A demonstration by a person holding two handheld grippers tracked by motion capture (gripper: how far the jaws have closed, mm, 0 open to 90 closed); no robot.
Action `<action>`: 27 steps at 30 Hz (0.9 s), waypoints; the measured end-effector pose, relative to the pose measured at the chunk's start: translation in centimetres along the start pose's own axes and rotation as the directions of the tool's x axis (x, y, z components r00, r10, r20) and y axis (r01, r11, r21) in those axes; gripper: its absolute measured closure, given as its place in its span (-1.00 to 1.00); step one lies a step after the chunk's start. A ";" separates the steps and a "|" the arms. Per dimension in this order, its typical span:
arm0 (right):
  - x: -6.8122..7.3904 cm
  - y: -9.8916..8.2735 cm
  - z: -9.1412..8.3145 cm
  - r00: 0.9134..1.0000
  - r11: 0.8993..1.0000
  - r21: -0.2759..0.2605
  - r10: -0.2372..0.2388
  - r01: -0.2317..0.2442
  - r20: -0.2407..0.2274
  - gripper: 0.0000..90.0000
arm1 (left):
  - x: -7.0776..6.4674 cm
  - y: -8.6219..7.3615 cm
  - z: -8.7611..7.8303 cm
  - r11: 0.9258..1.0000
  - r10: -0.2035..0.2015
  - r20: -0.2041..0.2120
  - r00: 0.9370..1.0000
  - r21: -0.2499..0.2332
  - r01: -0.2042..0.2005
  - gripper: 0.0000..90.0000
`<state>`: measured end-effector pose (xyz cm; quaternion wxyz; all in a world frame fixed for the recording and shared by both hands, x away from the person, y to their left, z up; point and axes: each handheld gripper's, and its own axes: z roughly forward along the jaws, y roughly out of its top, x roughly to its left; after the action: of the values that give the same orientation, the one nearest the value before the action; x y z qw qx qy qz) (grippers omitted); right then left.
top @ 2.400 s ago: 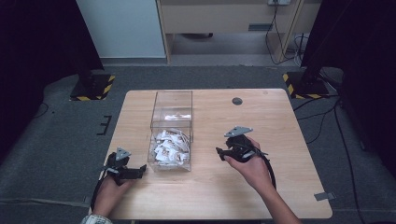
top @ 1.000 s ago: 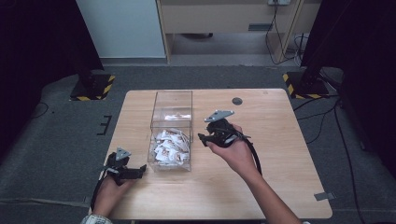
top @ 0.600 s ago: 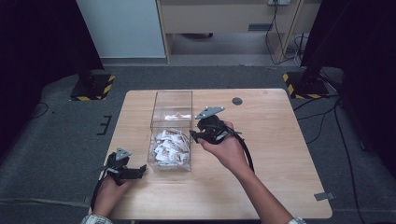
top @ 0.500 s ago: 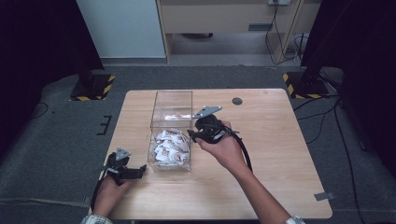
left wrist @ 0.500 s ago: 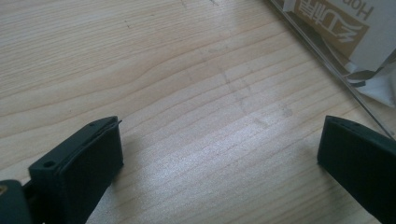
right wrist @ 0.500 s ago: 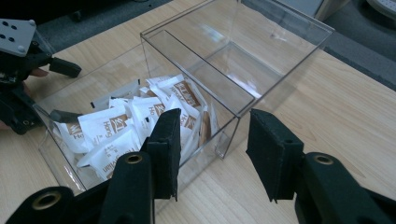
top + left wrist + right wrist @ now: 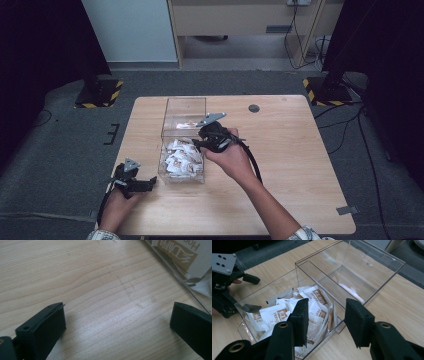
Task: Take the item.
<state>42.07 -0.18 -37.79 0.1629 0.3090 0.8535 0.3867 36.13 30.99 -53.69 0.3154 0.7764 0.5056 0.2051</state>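
Reaching: we read the right gripper (image 7: 196,145) as heading for the sachets (image 7: 181,157) in the clear box (image 7: 184,104); compared with two seconds back it has crossed from the open table (image 7: 290,150) on the right to the box's right wall.
Right gripper state: jaws part-spread with nothing between them in the right gripper view (image 7: 325,322); they have just been closing a little, and now straddle the near corner of the box from above.
Left gripper: resting at the table's front-left edge (image 7: 145,182), unmoved across the earlier frames; jaws spread wide over bare wood in its own view (image 7: 117,325), holding nothing.
Sachets: a loose heap of white packets with brown print (image 7: 294,310) fills the near compartment of the box; they lie untouched, just below and ahead of the right pads.
Box: two compartments split by a clear divider; the far one (image 7: 359,277) holds what looks like a single packet lying flat.
Meaning: we judge the approach nearly done and the pick not yet begun. The narrowed jaws suit a thin packet.
Watch: one pad sits over the wall line, so we would expect a shift inward before going down, or the wall gets nudged.
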 end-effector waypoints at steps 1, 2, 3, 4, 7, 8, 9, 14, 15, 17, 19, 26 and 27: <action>0.1 0.0 0.1 1.000 1.000 0.000 0.001 -0.001 -0.003 0.21 | 0.0 0.0 0.0 1.000 0.000 0.000 1.000 0.000 0.000 -1.00; 0.1 0.0 0.2 1.000 1.000 -0.001 0.001 -0.001 -0.004 0.21 | 0.0 0.0 0.0 1.000 0.000 0.000 1.000 0.000 0.000 -1.00; 0.1 0.1 0.2 1.000 1.000 0.001 0.001 -0.001 -0.004 0.22 | 0.0 0.0 0.0 1.000 0.000 0.000 1.000 0.000 0.000 -1.00; 0.1 0.1 0.3 1.000 1.000 -0.001 0.002 -0.002 -0.006 0.22 | 0.0 0.0 0.0 1.000 0.000 0.000 1.000 0.000 0.000 -1.00; 0.2 0.1 0.5 1.000 1.000 0.002 0.001 -0.001 -0.008 0.23 | 0.0 0.0 0.0 1.000 0.000 0.000 1.000 0.000 0.000 -1.00; 0.2 0.1 0.5 1.000 1.000 0.002 0.003 -0.003 -0.009 0.23 | 0.0 0.0 0.0 1.000 0.000 0.000 1.000 0.000 0.000 -1.00; 0.2 0.1 0.6 1.000 1.000 0.000 0.004 -0.004 -0.015 0.24 | 0.0 0.0 0.0 1.000 0.000 0.000 1.000 0.000 0.000 -1.00; 0.5 0.1 0.9 1.000 1.000 -0.001 -0.005 0.005 -0.025 0.32 | 0.0 0.0 0.0 1.000 0.000 0.000 1.000 0.000 0.000 -1.00; 0.6 0.1 0.9 1.000 1.000 0.000 -0.006 0.006 -0.030 0.33 | 0.0 0.0 0.0 1.000 0.000 0.000 1.000 0.000 0.000 -1.00; 0.7 0.0 1.1 0.999 1.000 0.001 -0.012 0.012 -0.031 0.37 | 0.0 0.0 0.0 1.000 0.000 0.000 1.000 0.000 0.000 -1.00; 0.9 0.0 1.4 0.999 1.000 0.005 -0.014 0.014 -0.039 0.40 | 0.0 0.0 0.0 1.000 0.000 0.000 1.000 0.000 0.000 -1.00; 1.7 -0.8 2.6 0.998 1.000 0.021 -0.019 0.021 -0.063 0.48 | 0.0 0.0 0.0 1.000 0.000 0.000 1.000 0.000 0.000 -1.00; 1.7 -0.9 2.8 0.998 1.000 0.022 -0.017 0.018 -0.066 0.48 | 0.0 0.0 0.0 1.000 0.000 0.000 1.000 0.000 0.000 -1.00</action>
<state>41.85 2.07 -40.32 0.1348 0.2905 0.8654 0.3854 36.13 30.99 -53.69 0.3153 0.7764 0.5056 0.2051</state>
